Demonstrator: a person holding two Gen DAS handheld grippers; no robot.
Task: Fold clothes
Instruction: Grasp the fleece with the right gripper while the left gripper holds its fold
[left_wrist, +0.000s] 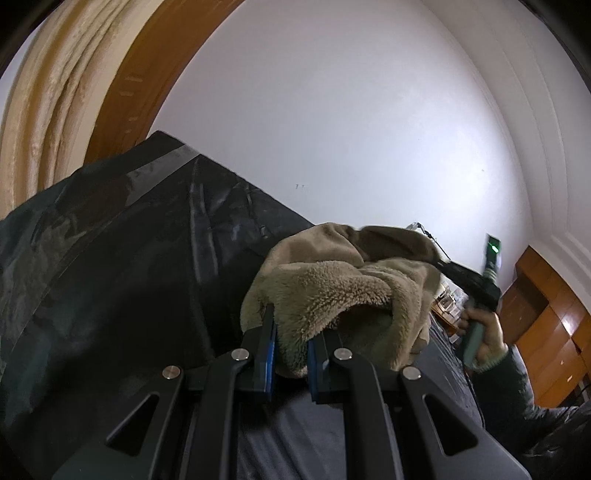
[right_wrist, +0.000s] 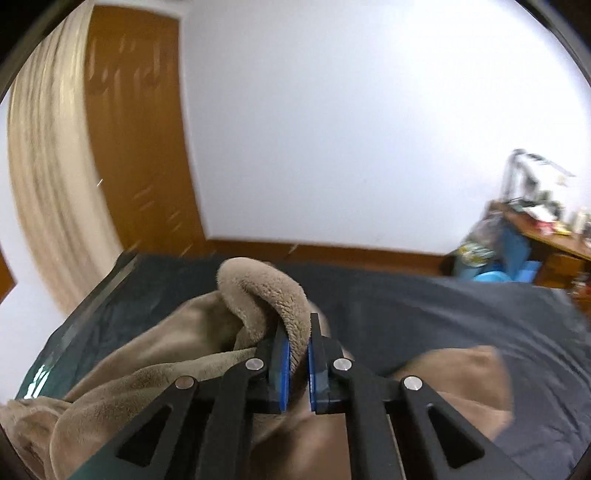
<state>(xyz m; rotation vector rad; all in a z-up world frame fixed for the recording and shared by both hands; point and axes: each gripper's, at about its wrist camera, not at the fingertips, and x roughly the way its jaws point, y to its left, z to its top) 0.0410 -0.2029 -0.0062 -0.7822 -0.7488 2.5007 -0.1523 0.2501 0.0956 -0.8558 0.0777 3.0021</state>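
Garment (right_wrist: 258, 295) seemingly on bed (right_wrist: 424, 314)

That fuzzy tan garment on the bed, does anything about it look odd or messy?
Yes. The tan fleece garment is bunched, not flat: the left gripper and right gripper each pinch a fold, and it lies crumpled on the dark bedsheet. No damage or spills visible, though the right view is blurred.

dim even indoor light, white wall (left_wrist: 351, 122) brightest and slightly blown, strong fisheye bending at edges, dark vignette corners, right wrist view motion-blurred around curtain (right_wrist: 48, 177) and desk (right_wrist: 546, 229), left wrist view mostly sharp
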